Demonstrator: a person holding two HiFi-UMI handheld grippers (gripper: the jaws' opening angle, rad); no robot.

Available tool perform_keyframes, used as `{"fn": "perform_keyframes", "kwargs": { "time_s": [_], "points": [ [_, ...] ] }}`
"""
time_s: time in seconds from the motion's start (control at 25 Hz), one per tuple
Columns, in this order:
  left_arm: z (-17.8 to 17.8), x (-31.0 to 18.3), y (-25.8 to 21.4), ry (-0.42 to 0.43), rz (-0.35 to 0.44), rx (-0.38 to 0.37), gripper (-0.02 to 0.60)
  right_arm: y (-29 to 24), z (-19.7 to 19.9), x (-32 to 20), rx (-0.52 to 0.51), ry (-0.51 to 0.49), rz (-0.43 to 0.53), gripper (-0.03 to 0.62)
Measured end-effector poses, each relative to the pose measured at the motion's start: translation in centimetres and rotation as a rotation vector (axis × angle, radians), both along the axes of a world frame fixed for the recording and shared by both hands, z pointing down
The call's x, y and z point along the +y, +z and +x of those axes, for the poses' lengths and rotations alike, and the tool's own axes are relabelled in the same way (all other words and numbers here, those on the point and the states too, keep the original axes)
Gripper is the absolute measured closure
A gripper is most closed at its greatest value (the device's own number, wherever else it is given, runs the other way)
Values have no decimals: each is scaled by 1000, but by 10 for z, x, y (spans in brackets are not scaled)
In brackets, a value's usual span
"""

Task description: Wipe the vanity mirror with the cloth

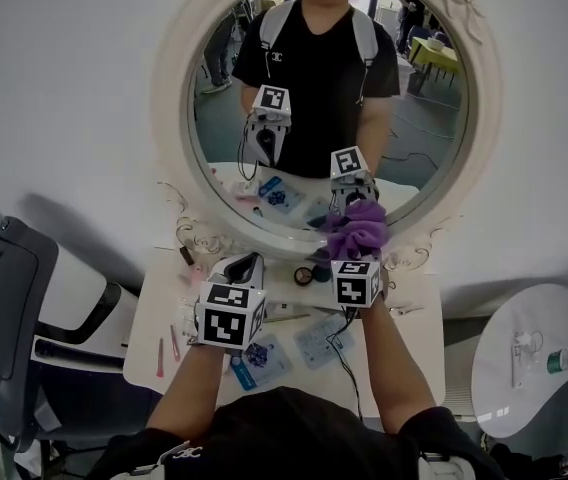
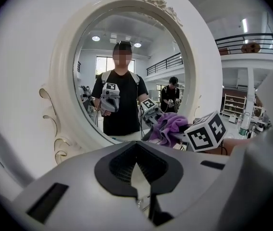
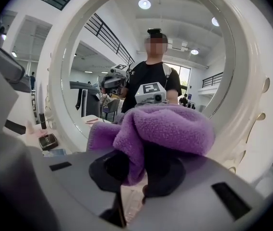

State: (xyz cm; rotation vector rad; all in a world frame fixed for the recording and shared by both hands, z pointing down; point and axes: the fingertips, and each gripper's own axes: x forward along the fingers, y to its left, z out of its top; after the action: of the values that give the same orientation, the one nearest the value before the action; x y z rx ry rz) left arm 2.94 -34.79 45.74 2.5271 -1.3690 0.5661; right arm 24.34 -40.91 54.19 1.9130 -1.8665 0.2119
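The oval vanity mirror [image 1: 304,98] in its white carved frame stands upright at the back of the white vanity table [image 1: 409,308]. My right gripper [image 1: 355,246] is shut on a bunched purple cloth [image 1: 356,228], which rests against the lower right of the glass at the frame's inner edge. In the right gripper view the cloth [image 3: 163,129] fills the space above the jaws, with the mirror [image 3: 98,47] just behind it. My left gripper [image 1: 246,266] hovers low before the bottom of the frame, its jaws together and holding nothing. The left gripper view takes in the mirror [image 2: 127,52] and the cloth [image 2: 167,126].
Small cosmetics lie on the table: a round compact [image 1: 304,275], blue packets [image 1: 264,356] and pink sticks [image 1: 171,344]. A grey chair [image 1: 4,298] stands at the left. A round white side table [image 1: 524,353] with a bottle [image 1: 566,358] is at the right.
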Motion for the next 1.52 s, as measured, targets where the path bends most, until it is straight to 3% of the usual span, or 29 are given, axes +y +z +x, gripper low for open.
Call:
{"fn": "perform_keyframes", "kwargs": {
  "time_s": [0.2,0.48,0.64,0.92,1.52],
  "points": [
    [0,2,-5,-1,10,13,584,-8,-9,12,-151,-45,11,534],
    [-3,1,-4,-9,12,15,584,-87,-29,55,-290,-117,237,534],
    [-2,2,-4,-10,18,20,584,-113,-27,82,-296,-114,326,534],
    [4,2,-2,1,24,25,584,-105,-23,106,-354,-103,313,536],
    [5,8,-2,14,32,22,584,-100,-26,112,-326,-99,290,536]
  ]
}}
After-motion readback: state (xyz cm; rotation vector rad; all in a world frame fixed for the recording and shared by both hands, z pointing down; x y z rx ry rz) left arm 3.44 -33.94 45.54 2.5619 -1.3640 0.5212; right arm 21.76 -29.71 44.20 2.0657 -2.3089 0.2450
